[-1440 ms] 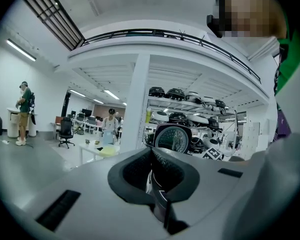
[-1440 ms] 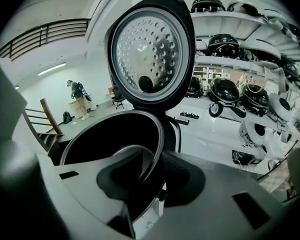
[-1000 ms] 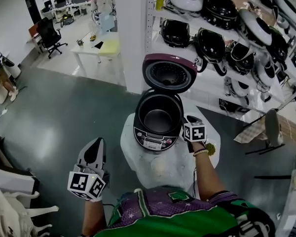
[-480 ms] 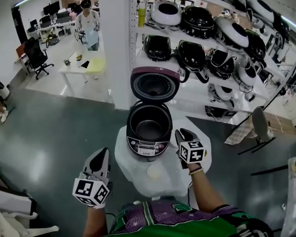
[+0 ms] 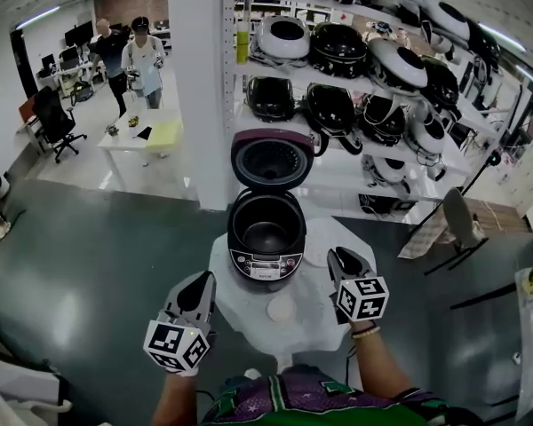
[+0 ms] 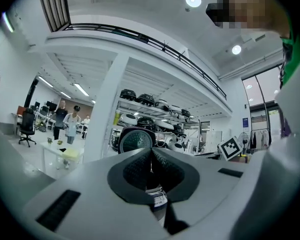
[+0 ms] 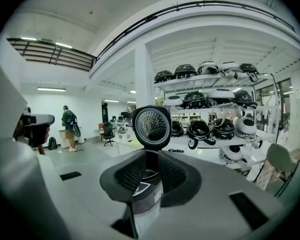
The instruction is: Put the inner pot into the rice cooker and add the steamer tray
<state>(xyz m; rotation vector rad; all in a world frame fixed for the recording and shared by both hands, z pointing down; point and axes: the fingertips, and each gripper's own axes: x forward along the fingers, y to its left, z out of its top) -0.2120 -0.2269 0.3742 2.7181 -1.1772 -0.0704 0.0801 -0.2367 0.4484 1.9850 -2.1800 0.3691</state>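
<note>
Grey metal shows inside the rice cooker (image 5: 266, 238), so the inner pot looks already seated. The cooker stands toward the far edge of the small white table (image 5: 235, 295), its lid (image 5: 271, 160) hinged upright. A pale round piece (image 5: 282, 309) lies by the near edge; I cannot tell whether it is the steamer tray. The left gripper (image 5: 202, 284) has its jaws together and empty. The right gripper (image 5: 343, 260) shows a narrow gap, also empty. A thin rim could slip from a pinch, or a reach could nudge the piece off the edge.
</note>
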